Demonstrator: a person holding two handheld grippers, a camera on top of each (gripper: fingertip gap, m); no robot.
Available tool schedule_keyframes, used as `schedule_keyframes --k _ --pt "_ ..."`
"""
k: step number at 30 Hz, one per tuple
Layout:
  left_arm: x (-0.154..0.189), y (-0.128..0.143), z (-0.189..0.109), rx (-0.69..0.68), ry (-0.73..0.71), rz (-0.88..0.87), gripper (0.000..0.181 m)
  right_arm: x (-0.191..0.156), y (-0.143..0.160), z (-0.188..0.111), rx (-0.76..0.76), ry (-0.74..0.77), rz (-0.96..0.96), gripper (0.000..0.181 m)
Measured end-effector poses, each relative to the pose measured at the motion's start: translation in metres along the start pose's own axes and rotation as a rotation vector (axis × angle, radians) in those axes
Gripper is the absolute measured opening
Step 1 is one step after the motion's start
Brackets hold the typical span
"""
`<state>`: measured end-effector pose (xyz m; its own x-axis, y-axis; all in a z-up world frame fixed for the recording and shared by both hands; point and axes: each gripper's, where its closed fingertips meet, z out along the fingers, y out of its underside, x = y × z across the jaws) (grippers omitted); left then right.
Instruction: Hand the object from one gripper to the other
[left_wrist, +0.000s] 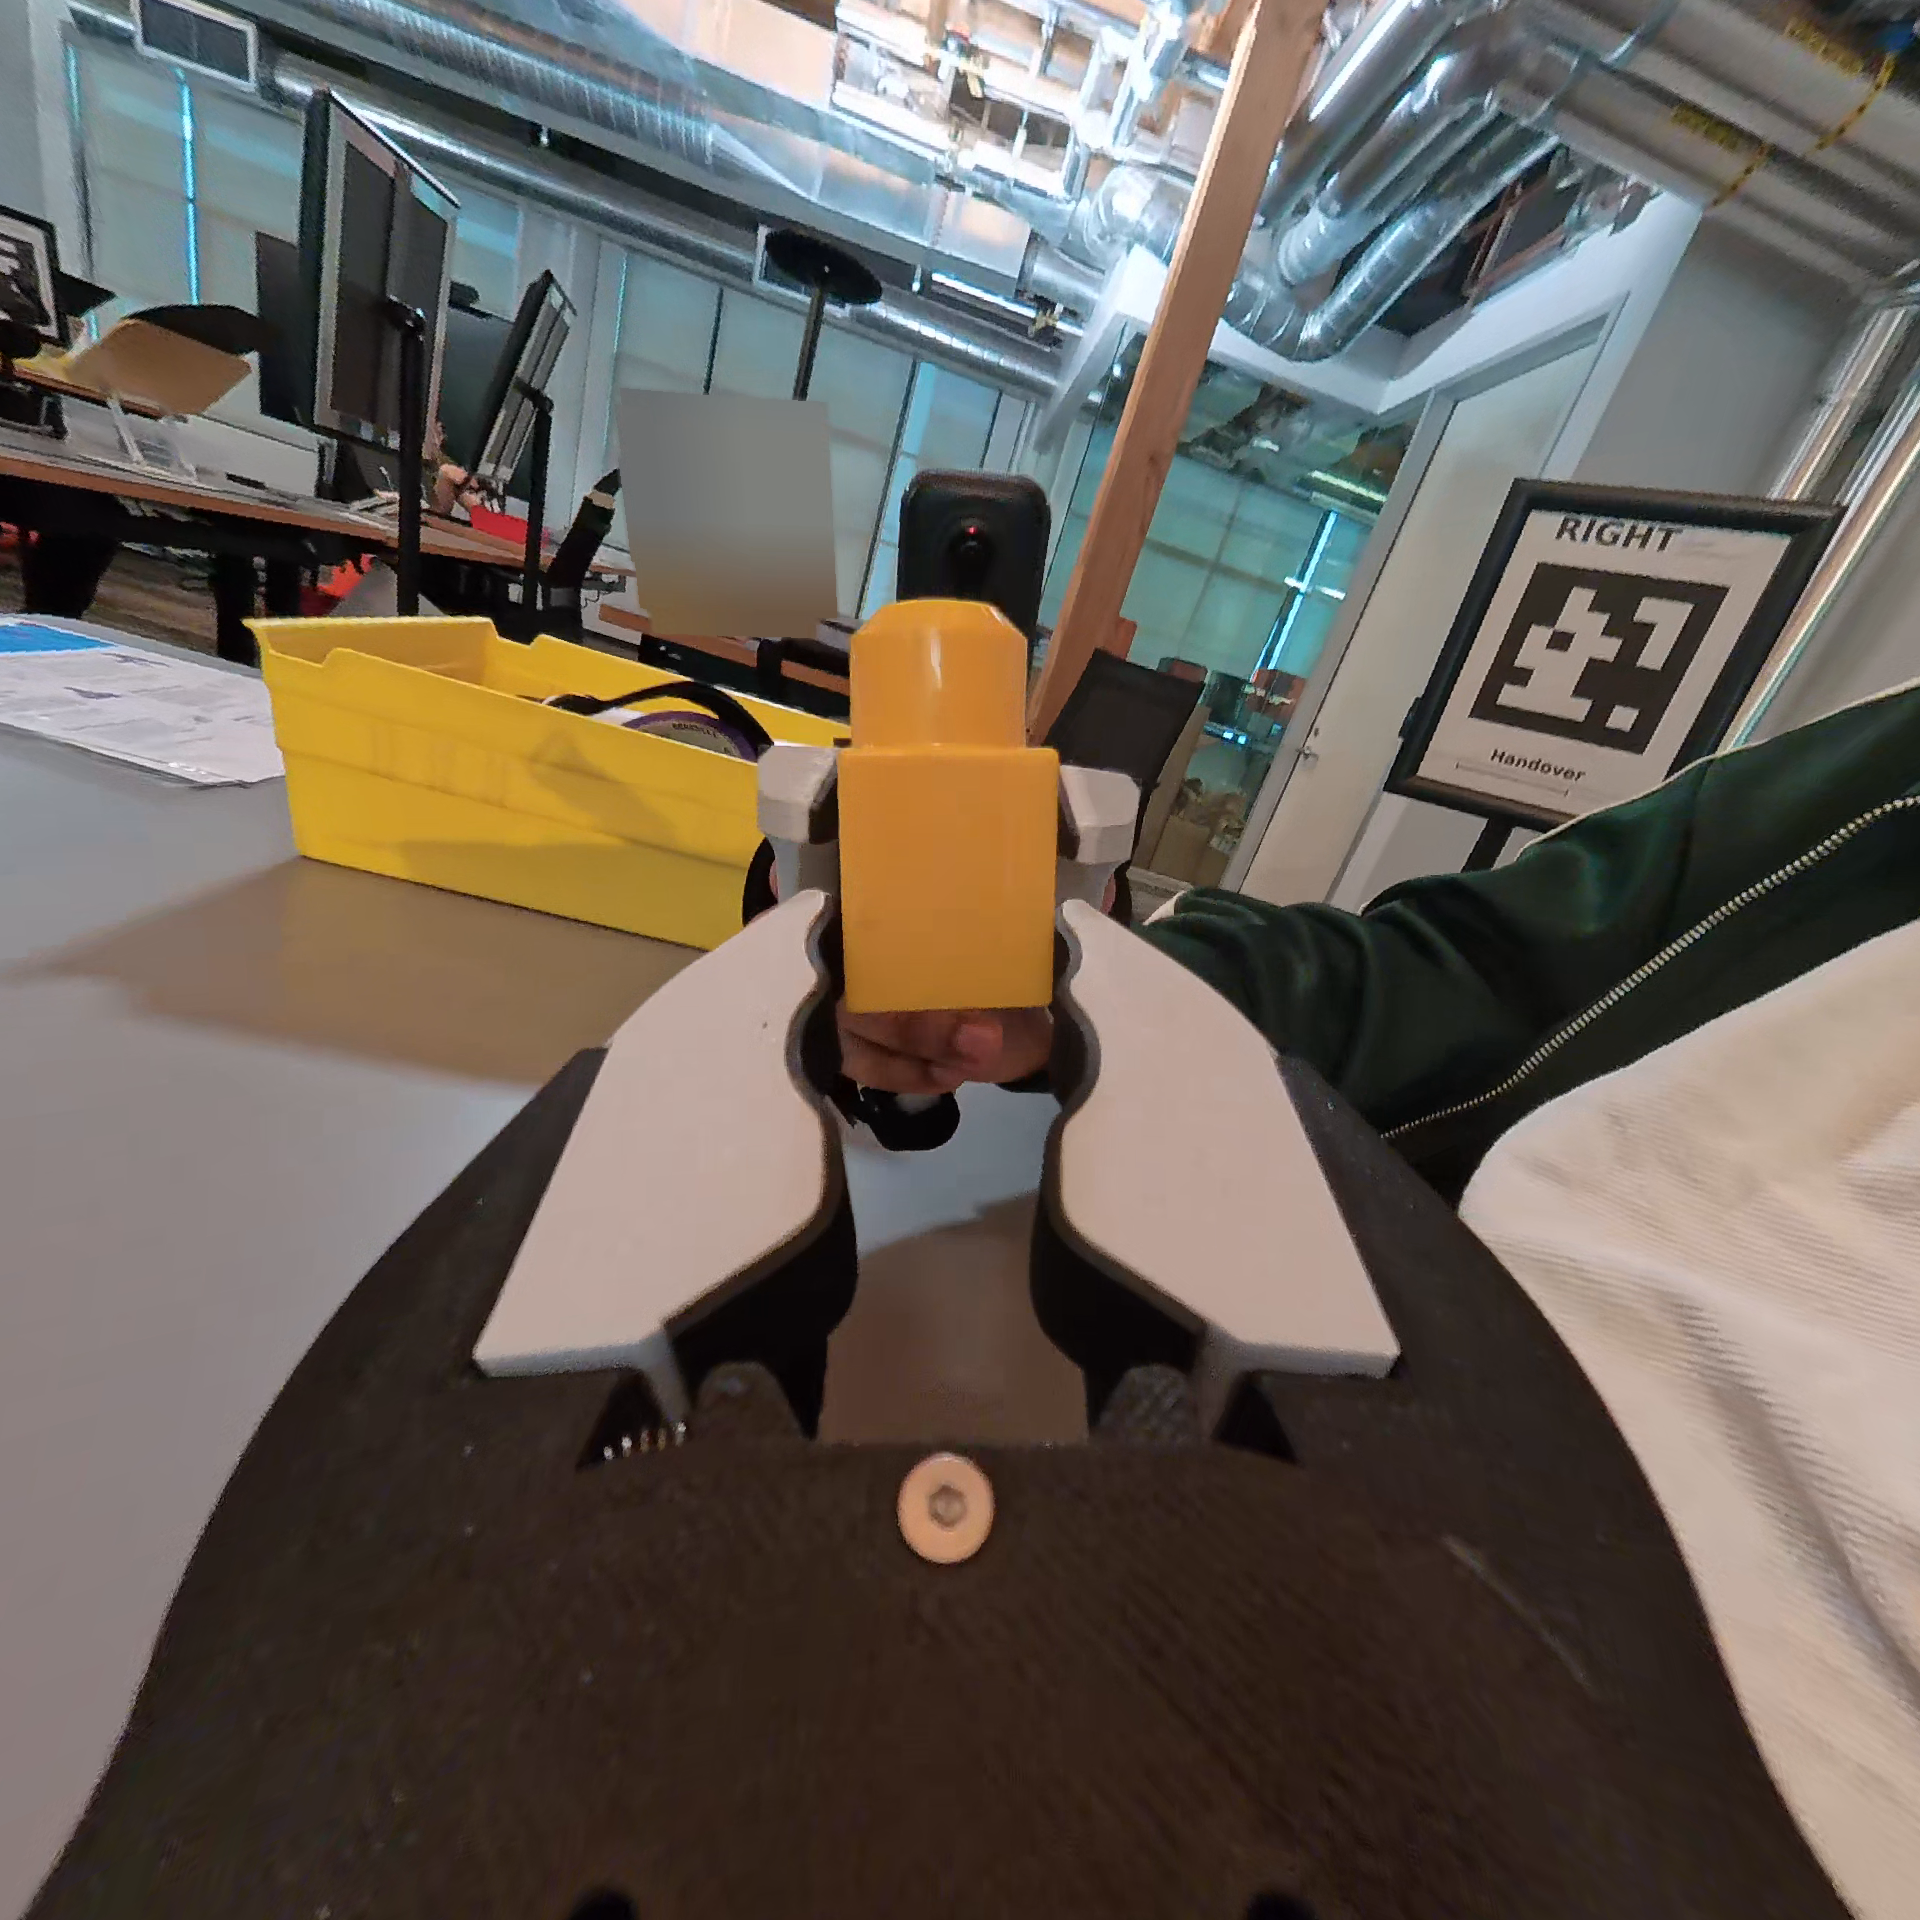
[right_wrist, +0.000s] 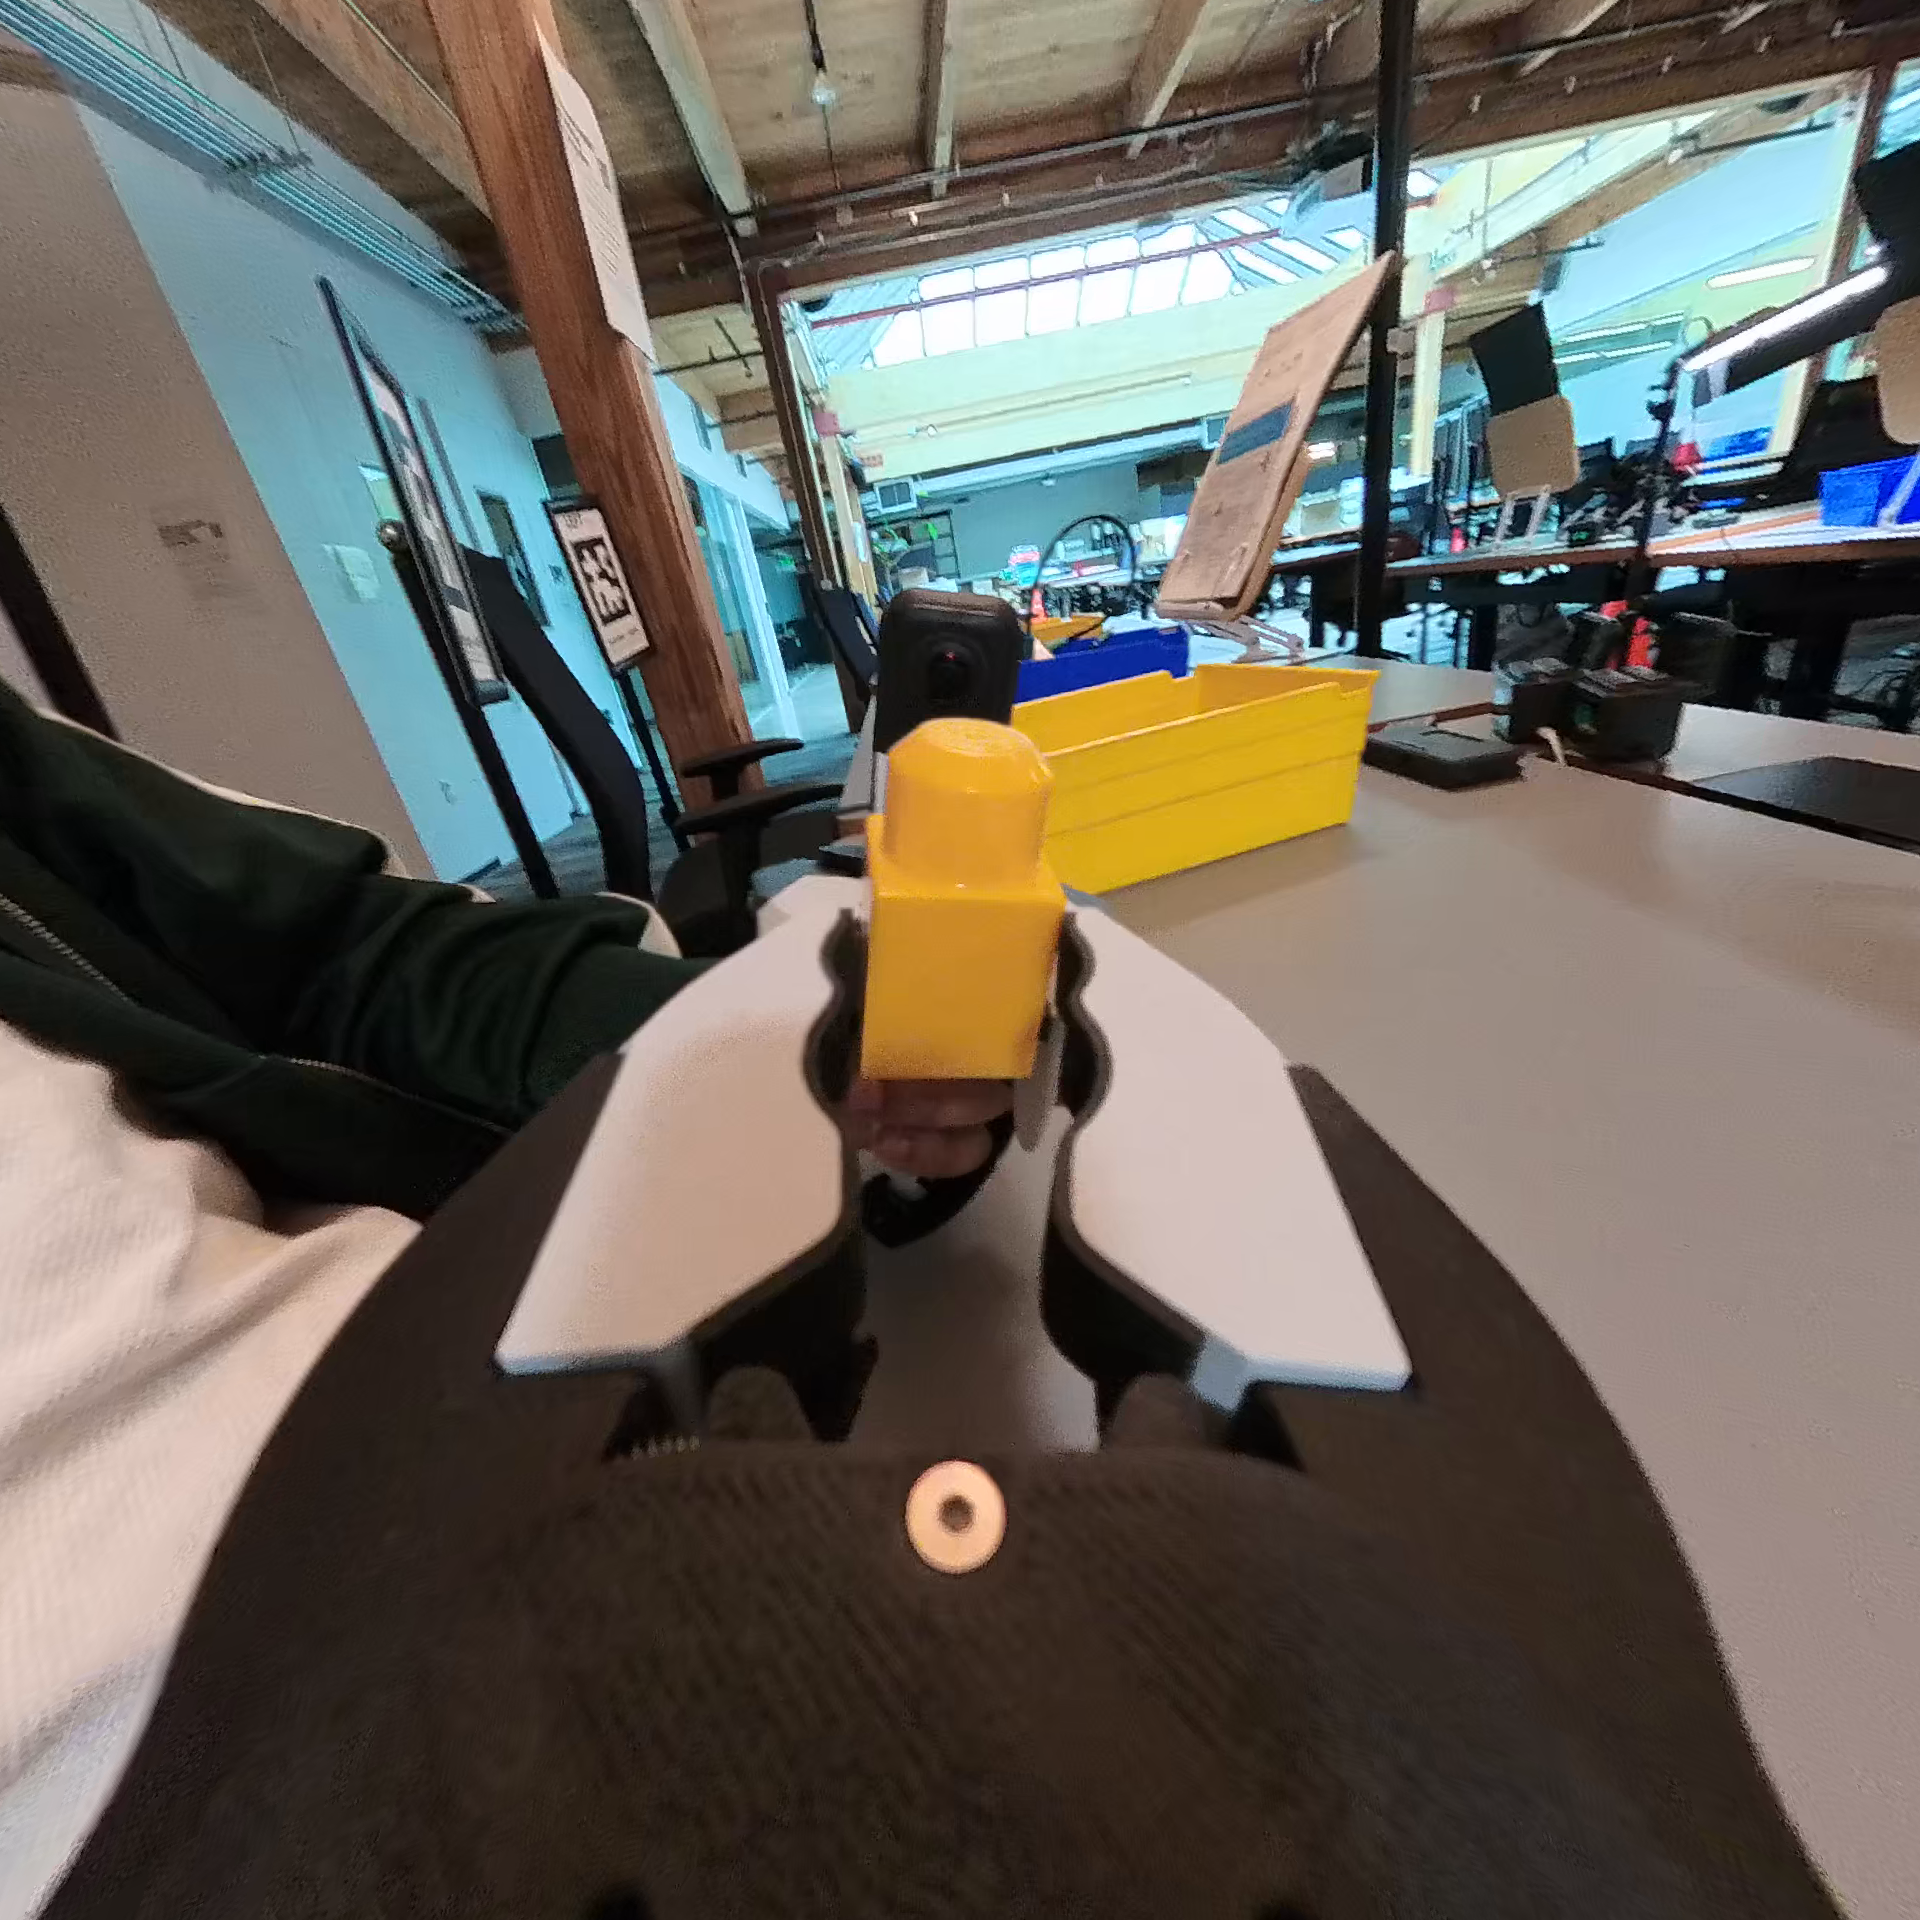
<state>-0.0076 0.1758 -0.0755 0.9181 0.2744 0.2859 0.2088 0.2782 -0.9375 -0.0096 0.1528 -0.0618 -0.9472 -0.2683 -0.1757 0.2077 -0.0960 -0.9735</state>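
Observation:
A yellow block (left_wrist: 940, 883) with a round stud on top is held upright above the grey table (left_wrist: 260, 1091), between two grippers that face each other. My left gripper (left_wrist: 945, 935) has its grey fingertips pressed on both sides of the block's lower body. My right gripper (left_wrist: 940, 810) comes from the far side and its fingers flank the block too. In the right wrist view, the right gripper (right_wrist: 961, 956) clamps the block (right_wrist: 961, 966). One grey finger (right_wrist: 1039, 1081) of the left gripper shows beside it. A hand shows under the block.
A yellow bin (left_wrist: 499, 758) stands on the table behind the block and also shows in the right wrist view (right_wrist: 1195, 769). A framed marker sign (left_wrist: 1600, 644) stands at the right. A person's dark green sleeve (left_wrist: 1455, 987) reaches in. Each gripper carries a black camera (right_wrist: 945, 665). Only a small space, under 4 cm, lies between the two pairs of fingers.

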Motion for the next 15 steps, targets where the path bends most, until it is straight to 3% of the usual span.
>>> schedule_keyframes --k 5,7,9,11,15 --pt "0.012 0.008 -0.001 -0.027 -0.026 -0.023 0.039 -0.011 0.001 -0.005 -0.001 0.033 -0.003 0.035" --pt "0.012 0.01 -0.002 -0.024 -0.075 -0.038 0.064 -0.012 0.0 -0.01 0.0 0.065 -0.015 0.035" --pt "0.014 0.009 -0.006 -0.007 -0.111 -0.034 0.075 -0.012 0.005 -0.014 -0.032 0.096 -0.027 0.035" --pt "0.017 0.005 -0.012 0.023 -0.141 -0.037 0.077 -0.015 0.011 -0.014 -0.067 0.109 -0.04 0.035" --pt "0.028 -0.002 -0.022 0.024 -0.169 0.042 0.062 -0.026 0.027 -0.006 -0.139 0.086 -0.083 0.035"
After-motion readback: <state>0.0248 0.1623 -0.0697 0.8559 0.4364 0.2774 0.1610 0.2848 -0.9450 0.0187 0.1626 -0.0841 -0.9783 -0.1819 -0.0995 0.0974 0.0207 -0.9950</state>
